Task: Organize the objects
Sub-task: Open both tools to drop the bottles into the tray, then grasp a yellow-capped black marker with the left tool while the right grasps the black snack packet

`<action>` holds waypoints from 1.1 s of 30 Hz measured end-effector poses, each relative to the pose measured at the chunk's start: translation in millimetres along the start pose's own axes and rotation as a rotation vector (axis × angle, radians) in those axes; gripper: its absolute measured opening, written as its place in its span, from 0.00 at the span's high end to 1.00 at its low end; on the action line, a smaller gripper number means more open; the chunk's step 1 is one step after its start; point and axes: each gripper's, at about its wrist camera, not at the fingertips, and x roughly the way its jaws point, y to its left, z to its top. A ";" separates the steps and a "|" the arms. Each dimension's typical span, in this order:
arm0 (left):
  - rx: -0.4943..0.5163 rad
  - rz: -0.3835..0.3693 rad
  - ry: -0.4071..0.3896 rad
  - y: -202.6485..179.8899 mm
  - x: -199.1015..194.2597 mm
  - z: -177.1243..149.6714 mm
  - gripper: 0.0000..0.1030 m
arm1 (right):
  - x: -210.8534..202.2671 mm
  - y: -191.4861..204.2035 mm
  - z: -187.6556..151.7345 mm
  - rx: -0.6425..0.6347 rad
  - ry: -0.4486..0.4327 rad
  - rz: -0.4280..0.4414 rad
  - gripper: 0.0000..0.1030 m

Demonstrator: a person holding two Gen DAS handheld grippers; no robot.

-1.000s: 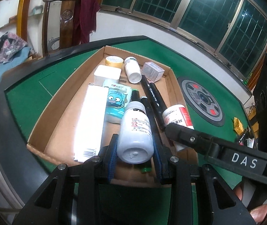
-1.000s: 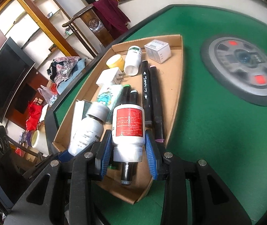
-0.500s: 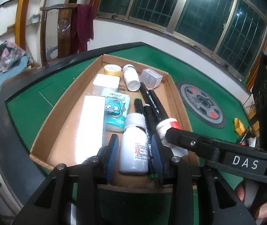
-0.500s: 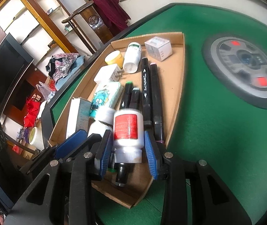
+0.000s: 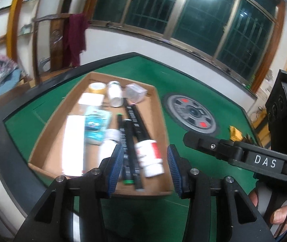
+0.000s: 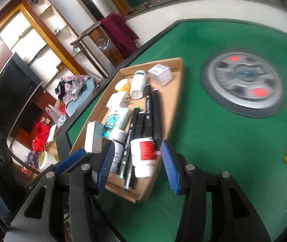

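Note:
A shallow cardboard tray (image 5: 48, 139) (image 6: 175, 92) lies on the green table. In it lie a white bottle with a red label (image 5: 149, 157) (image 6: 144, 155), a plain white bottle (image 5: 108, 147) (image 6: 118, 149), several black markers (image 5: 134, 121) (image 6: 150, 109), a white box (image 5: 73, 141), a blue cartoon packet (image 5: 96, 124) (image 6: 116, 121), a tape roll (image 5: 97, 86) and a small clear box (image 5: 135, 92). My left gripper (image 5: 144, 166) is open and empty above the tray's near edge. My right gripper (image 6: 138, 164) is open and empty there too; it shows at the right of the left wrist view (image 5: 234, 151).
A round grey dial (image 5: 190, 113) (image 6: 244, 86) is set in the table's middle. Small yellow items (image 5: 235, 134) lie at the table's right. A wooden chair with a maroon cloth (image 5: 73, 38) stands beyond the far edge. Shelves and a dark screen (image 6: 6, 94) are at left.
Both grippers have opened and let go of their bottles, which now lie in the tray. Both grippers have drawn back and up from the tray.

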 end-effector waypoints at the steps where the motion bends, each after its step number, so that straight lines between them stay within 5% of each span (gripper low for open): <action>1: 0.014 -0.005 0.005 -6.8 1.1 -0.9 0.62 | -5.8 -5.6 -1.2 0.010 -0.004 -0.002 0.55; 13: 0.222 -0.067 0.101 -109.8 33.3 -16.6 0.62 | -83.8 -109.9 -13.7 0.201 -0.080 -0.075 0.55; 23: 0.555 -0.160 0.229 -231.1 93.8 -8.8 0.62 | -184.3 -225.8 -22.3 0.536 -0.314 -0.185 0.50; 27: 0.686 -0.191 0.282 -262.4 123.3 -7.8 0.62 | -199.3 -246.4 -25.7 0.605 -0.362 -0.197 0.50; 33: 0.709 -0.253 0.350 -271.1 154.3 -6.5 0.62 | -192.4 -252.8 -27.0 0.648 -0.338 -0.155 0.50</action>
